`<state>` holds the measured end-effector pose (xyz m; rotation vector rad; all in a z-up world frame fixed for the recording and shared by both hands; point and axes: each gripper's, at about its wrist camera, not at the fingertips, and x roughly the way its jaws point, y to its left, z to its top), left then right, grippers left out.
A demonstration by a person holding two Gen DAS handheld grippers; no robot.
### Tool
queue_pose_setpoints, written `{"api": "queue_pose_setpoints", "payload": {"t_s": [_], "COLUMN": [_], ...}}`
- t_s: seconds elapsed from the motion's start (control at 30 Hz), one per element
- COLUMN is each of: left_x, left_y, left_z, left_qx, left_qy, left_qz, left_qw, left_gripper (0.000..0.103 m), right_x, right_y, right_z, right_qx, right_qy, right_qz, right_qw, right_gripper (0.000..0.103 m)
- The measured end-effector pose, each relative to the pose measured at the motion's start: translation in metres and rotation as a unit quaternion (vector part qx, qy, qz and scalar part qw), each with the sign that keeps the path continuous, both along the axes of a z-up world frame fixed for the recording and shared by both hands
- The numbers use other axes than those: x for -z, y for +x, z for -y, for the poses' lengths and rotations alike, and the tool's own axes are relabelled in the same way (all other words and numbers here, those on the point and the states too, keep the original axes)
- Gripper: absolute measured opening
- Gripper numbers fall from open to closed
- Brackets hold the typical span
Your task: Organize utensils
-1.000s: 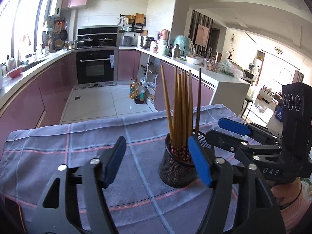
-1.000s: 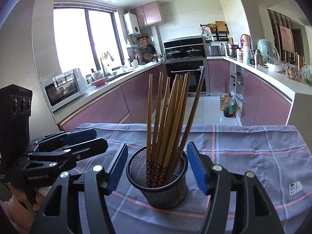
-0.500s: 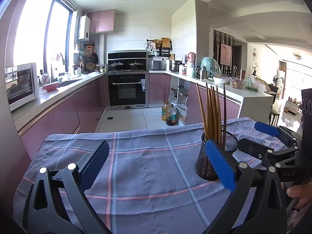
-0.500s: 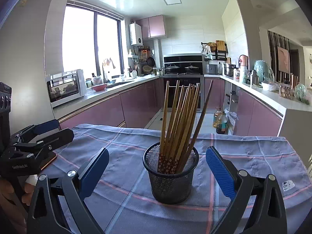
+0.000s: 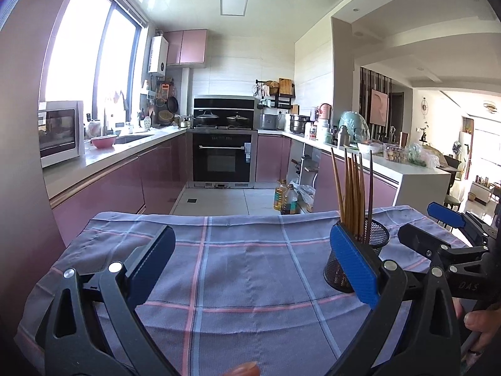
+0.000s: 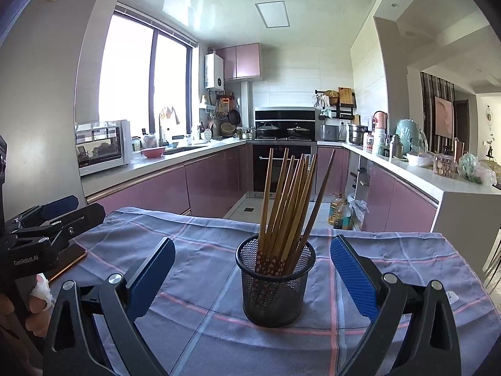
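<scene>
1. We hold the left tongs (image 5: 250, 266) spread wide, nothing between the blue pads (image 5: 353, 266); only checked cloth (image 5: 244, 269) lies in the gap.
2. Seen from the left tongs, the mesh cup (image 5: 374, 241) sits just behind their right-hand pad, partly hidden by it, outside the gap.
3. The chopsticks (image 5: 353, 188) stand upright in that cup, tips fanned.
4. The right tongs (image 6: 252, 275) are also spread wide; the cup stands on the cloth between their pads, beyond the tips, touching neither.
5. Right tongs' view: the left tongs show at the far left, a hand (image 6: 36, 300) under them.
6. A flat dark thing with a copper edge (image 6: 69, 261) lies under the left tongs; we cannot tell what.
</scene>
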<state>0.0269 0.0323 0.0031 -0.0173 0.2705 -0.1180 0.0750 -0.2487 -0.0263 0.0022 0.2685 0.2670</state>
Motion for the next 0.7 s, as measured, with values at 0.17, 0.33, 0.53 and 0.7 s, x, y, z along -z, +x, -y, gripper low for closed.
{"api": "queue_pose_setpoints", "payload": {"t_s": [0.17,0.33,0.53,0.7], "left_x": [0.0,-0.002,-0.002,-0.001], "left_y": [-0.008,-0.013,-0.017,-0.017], "left_z": [0.0,-0.001,0.0,0.001], "left_qx": [-0.009,-0.016,-0.024,-0.025], "left_qy": [0.0,-0.003,-0.004,-0.007], "left_qz": [0.007,0.012,0.019,0.018], "left_qw": [0.9999,0.9998,0.9995,0.9995], "left_gripper": [0.097,0.097,0.097,0.097], "right_x": [-0.001,-0.001,0.0,-0.001], "right_y": [-0.006,-0.013,-0.015,-0.016], "right_z": [-0.001,-0.001,0.0,0.001], "right_qx": [0.008,0.022,0.04,0.047], "right_qy": [-0.003,-0.007,-0.004,-0.003], "right_qz": [0.008,0.019,0.021,0.021], "right_qw": [1.0,1.0,0.999,0.999], "right_gripper": [0.096,0.096,0.096,0.096]}}
